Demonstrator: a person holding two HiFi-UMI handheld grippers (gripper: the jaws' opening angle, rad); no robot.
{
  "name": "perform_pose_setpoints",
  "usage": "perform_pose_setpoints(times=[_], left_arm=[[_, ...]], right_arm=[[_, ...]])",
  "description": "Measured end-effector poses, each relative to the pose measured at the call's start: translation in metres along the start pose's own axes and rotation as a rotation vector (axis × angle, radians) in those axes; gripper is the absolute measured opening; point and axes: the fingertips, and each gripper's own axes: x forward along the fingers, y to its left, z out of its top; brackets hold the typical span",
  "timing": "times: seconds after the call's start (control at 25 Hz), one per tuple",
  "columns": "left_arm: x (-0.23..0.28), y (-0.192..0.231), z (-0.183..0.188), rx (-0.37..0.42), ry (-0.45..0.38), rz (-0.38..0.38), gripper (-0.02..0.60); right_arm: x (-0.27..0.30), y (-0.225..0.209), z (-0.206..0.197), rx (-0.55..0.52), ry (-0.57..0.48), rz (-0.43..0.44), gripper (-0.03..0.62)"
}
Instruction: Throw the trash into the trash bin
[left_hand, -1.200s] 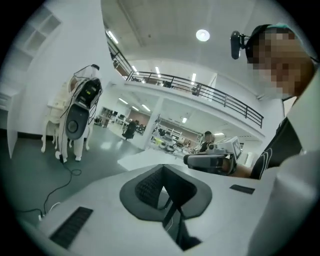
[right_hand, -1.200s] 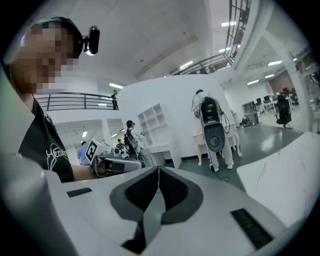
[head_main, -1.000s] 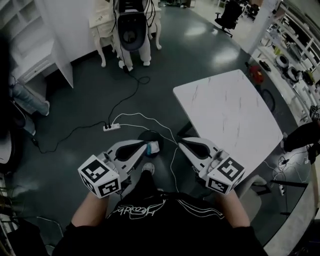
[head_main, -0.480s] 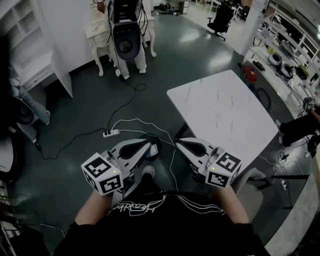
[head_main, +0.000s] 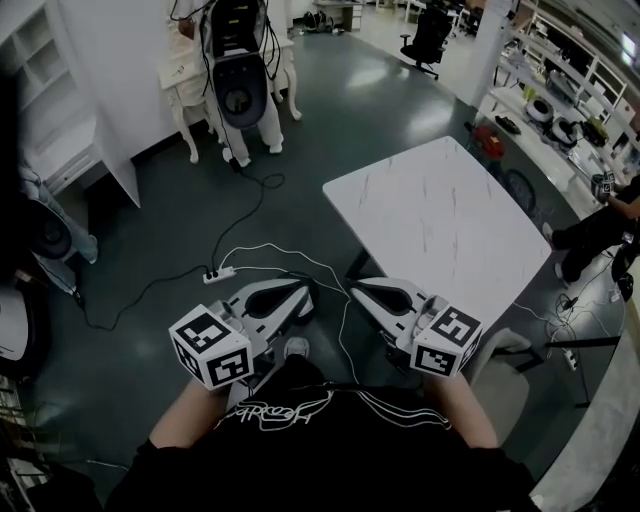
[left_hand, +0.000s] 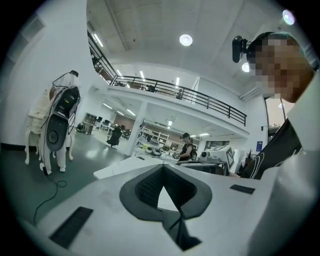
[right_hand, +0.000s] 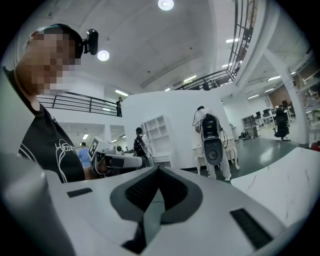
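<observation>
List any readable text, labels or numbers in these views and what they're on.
No text can be read.
Black T-shirt print: white script, too blurred to read.
Marker cubes: black-and-white square patterns only, no words.
Blue wall sign: too small to read.

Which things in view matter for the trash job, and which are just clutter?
Job: left gripper, right gripper. Both shut and empty. Nothing else for the job shows clearly.
Clutter: white table, power strip, floor cables, office chair.
</observation>
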Motion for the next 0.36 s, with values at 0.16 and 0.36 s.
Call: perform_pose_setpoints(times=[0.16,0.36], left_arm=[[0.007,-0.003,0.0,-0.008,0.007,-0.026,0.005],[0.014,-0.007,0.001,0.025,0.013,-0.057,0.005]], right_arm=[[-0.006,-0.005,-0.002,0.02,-0.008,-0.02,0.031],[-0.006,-0.008,-0.003,0.022,-0.01,-0.031,0.031]])
